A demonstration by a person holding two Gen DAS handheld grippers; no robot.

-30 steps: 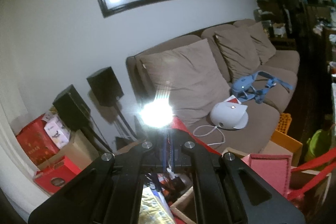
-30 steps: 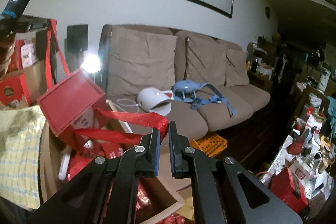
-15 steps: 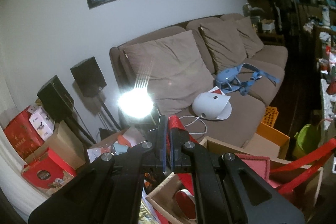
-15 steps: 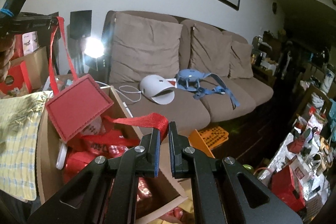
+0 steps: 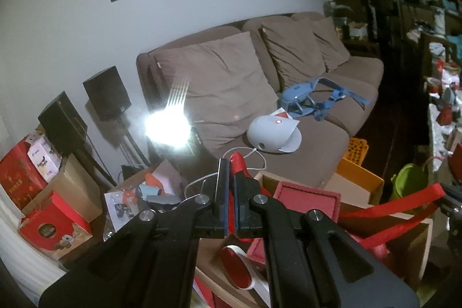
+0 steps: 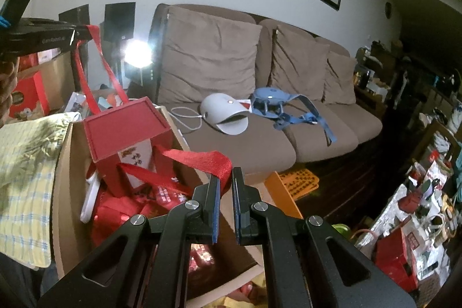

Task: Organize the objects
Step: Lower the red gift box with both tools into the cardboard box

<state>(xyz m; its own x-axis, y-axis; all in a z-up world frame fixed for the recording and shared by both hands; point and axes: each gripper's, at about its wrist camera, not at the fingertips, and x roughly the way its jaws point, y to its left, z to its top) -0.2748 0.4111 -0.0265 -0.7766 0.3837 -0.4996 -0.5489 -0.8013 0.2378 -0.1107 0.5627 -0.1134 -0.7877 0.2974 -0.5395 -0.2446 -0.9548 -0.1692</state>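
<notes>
A red gift box (image 6: 127, 134) with a white label stands tilted inside a cardboard carton (image 6: 62, 163), on top of red packets. Two red ribbon straps rise from it. My right gripper (image 6: 226, 178) is shut on the near strap (image 6: 202, 159), low over the carton. My left gripper (image 6: 76, 33) shows at the upper left of the right wrist view, pinching the other strap (image 6: 98, 62), which runs taut. In the left wrist view my left gripper (image 5: 230, 162) is shut on that strap (image 5: 240, 163), with the red box (image 5: 306, 198) just below and to the right.
A brown sofa (image 6: 245, 140) behind the carton carries a white domed device (image 6: 222, 111) and a blue harness (image 6: 277, 103). A bright lamp (image 5: 167, 129) glares at the sofa's left end. A yellow checked cloth (image 6: 26, 163) lies left of the carton and an orange crate (image 6: 294, 181) right of it.
The red box has sunk from hanging above the carton to standing inside it. My left gripper has come down with its strap; the right gripper has barely moved.
</notes>
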